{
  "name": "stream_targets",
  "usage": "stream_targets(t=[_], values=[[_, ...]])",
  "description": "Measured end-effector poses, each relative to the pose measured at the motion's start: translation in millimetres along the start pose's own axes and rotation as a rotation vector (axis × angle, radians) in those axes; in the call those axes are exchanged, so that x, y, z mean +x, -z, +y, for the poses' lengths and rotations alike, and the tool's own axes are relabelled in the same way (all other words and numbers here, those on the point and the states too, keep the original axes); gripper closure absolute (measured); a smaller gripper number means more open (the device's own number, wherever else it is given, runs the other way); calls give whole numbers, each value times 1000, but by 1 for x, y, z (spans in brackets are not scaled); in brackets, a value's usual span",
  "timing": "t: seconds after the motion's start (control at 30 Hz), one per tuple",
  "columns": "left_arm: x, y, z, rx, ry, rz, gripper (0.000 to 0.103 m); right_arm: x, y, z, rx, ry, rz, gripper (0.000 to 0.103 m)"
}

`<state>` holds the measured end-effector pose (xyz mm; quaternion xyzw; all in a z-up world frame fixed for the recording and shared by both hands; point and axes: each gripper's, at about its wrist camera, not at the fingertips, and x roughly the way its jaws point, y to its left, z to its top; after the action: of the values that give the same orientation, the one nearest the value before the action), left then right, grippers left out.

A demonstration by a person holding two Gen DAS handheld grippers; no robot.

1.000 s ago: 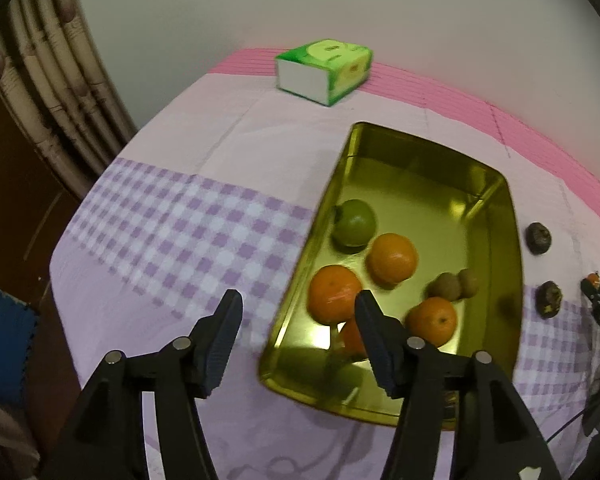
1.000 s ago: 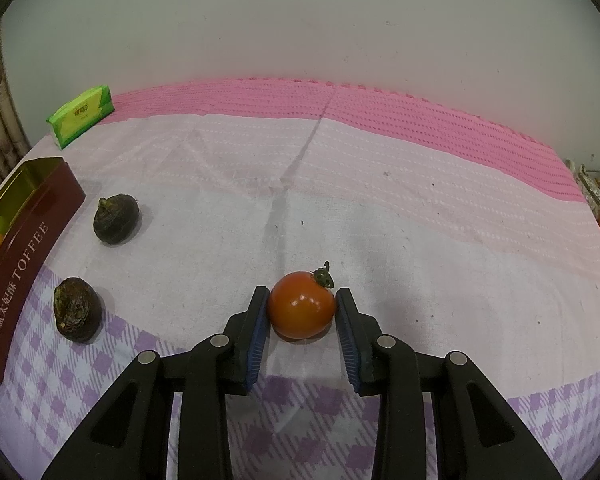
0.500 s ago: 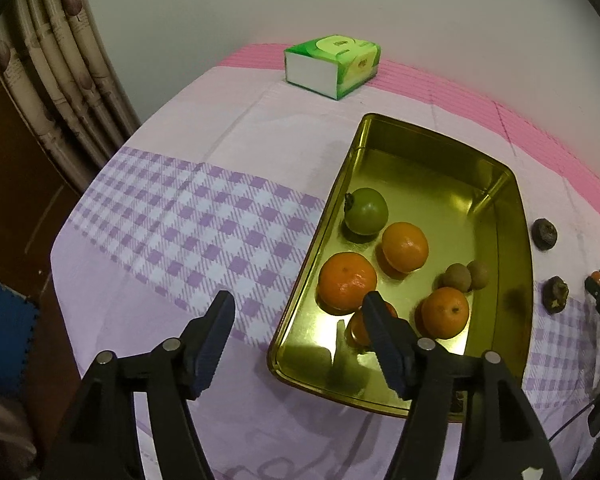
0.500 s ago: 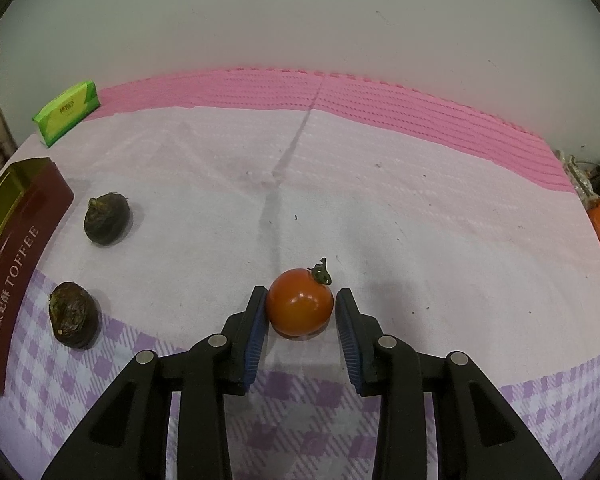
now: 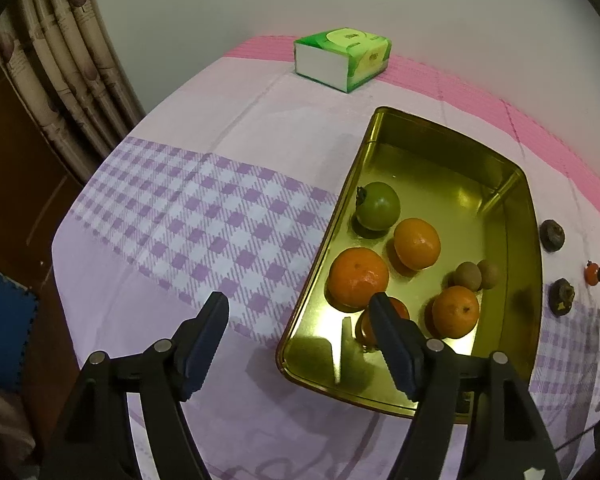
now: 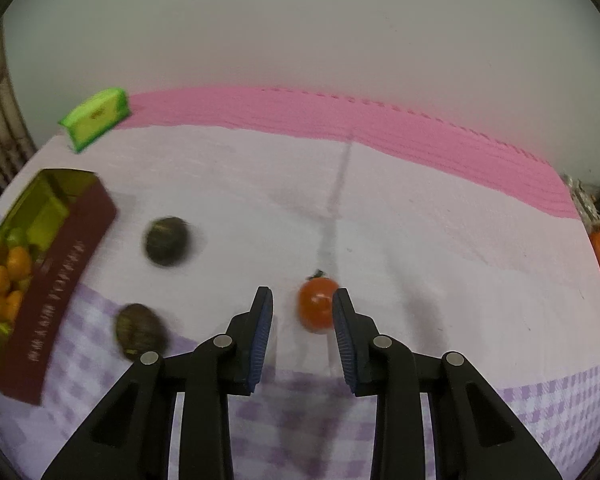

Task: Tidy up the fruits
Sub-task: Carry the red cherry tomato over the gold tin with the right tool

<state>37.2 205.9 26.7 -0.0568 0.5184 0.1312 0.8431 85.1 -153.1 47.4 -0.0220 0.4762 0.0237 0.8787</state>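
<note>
Red tomato (image 6: 317,308) against right claw (image 6: 302,300) finger

Glossy gold metal tray (image 5: 525,216) (mirror-bright inside) on matt checked cloth tablecloth (image 5: 204,216)

Pale lettering along the maroon side of the tin (image 6: 56,280), too blurred to read, tissue pack (image 5: 342,57) logo illegible

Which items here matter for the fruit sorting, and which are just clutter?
Job:
red tomato
far dark fruit and near dark fruit, both loose on the cloth
gold tin
in the tin: oranges, green fruit, small brown fruits

Lying about:
green tissue pack
curtain
</note>
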Motion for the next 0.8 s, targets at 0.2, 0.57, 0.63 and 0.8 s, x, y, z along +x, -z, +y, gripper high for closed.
stream_targets(t=[0.2, 0.57, 0.63, 0.8], values=[[0, -3, 8, -35, -20, -5, 31, -22, -10, 45, -52, -108, -36, 71], [1, -6, 27, -118, -33, 11, 27, -48, -16, 156, -247, -303, -48, 71], [1, -6, 31, -132, -41, 12, 27, -49, -12, 172, -279, -328, -41, 71], [2, -8, 39, -168, -53, 17, 27, -42, -5, 203, -345, -340, -19, 71]])
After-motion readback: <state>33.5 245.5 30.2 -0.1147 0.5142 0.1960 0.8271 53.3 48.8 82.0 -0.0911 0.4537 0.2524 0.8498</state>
